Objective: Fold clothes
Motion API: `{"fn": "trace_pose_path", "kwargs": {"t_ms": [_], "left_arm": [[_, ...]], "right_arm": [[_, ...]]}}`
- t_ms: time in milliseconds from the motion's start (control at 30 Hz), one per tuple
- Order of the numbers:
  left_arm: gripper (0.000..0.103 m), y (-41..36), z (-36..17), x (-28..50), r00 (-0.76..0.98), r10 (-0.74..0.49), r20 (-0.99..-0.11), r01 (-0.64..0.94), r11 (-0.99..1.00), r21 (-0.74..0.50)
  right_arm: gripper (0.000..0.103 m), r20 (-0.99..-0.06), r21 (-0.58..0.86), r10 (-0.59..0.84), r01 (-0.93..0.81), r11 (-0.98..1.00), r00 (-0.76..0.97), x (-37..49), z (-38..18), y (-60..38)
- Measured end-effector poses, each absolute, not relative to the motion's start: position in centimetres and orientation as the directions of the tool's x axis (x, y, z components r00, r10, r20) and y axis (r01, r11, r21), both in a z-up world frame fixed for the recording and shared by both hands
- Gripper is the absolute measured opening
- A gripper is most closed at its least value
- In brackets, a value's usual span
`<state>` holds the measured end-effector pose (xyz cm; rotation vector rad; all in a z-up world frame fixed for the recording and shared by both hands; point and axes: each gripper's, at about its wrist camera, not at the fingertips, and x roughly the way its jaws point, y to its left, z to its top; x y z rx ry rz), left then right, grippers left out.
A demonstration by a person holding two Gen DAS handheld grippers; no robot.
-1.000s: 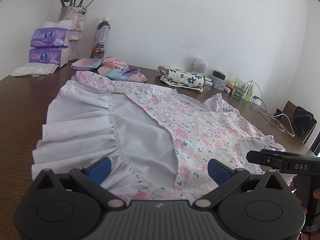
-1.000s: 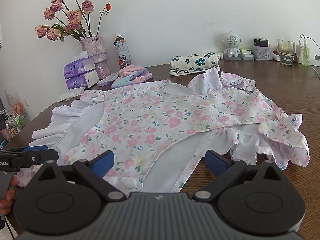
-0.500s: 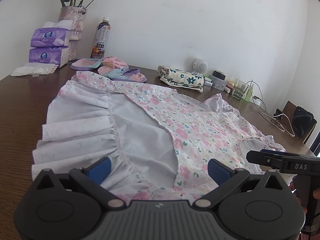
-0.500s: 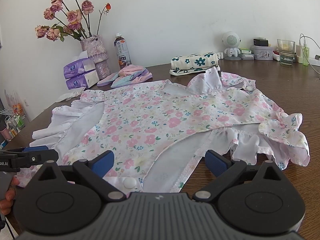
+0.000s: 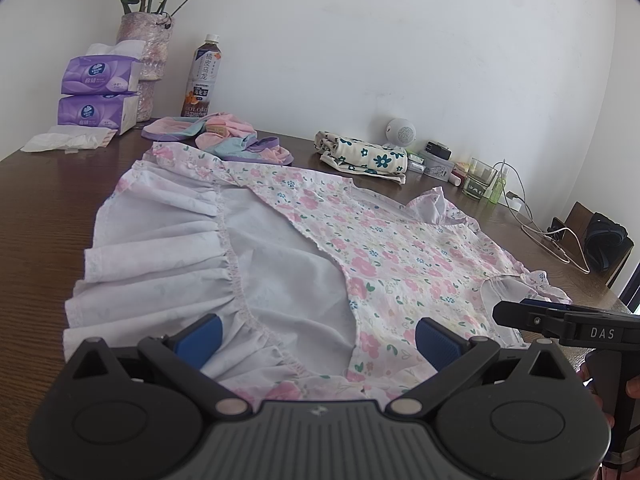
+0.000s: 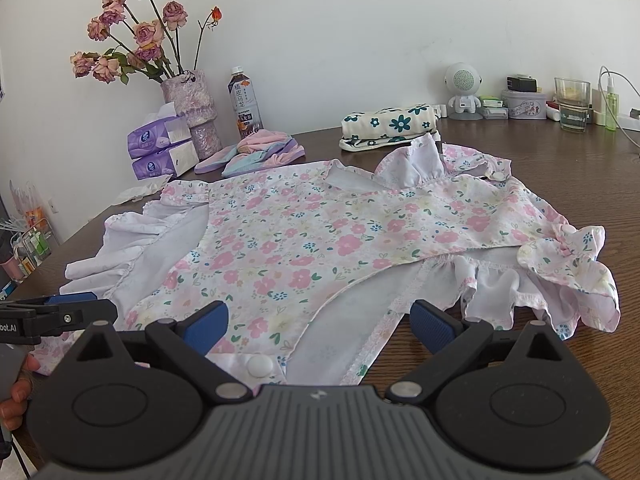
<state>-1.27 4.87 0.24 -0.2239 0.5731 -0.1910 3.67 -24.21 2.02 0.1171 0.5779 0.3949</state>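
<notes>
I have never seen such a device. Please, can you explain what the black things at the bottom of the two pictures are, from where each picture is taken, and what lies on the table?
No robot here: a person holds a two-finger gripper in each hand, each with its own camera looking forward along the fingers. One picture comes from the left gripper, the other from the right gripper. Both are open and hold nothing. Each also shows at the edge of the other's picture.

On the brown table a floral dress lies spread out, not yet folded. Behind it are a folded cloth, pastel clothes, tissue packs, a bottle and a vase.
</notes>
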Motion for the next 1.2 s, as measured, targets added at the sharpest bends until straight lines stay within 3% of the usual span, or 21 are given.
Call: {"fn": "trace_pose_path", "kwargs": {"t_ms": [1200], "left_arm": [[0.103,4.91,0.24,-1.32,0.825,-0.241,-0.512,0.116,0.957,-0.265]], "right_arm": [[0.099,-0.509,0.227,0.399,-0.328,0.917,0.762,3.66,2.03,-24.23]]}}
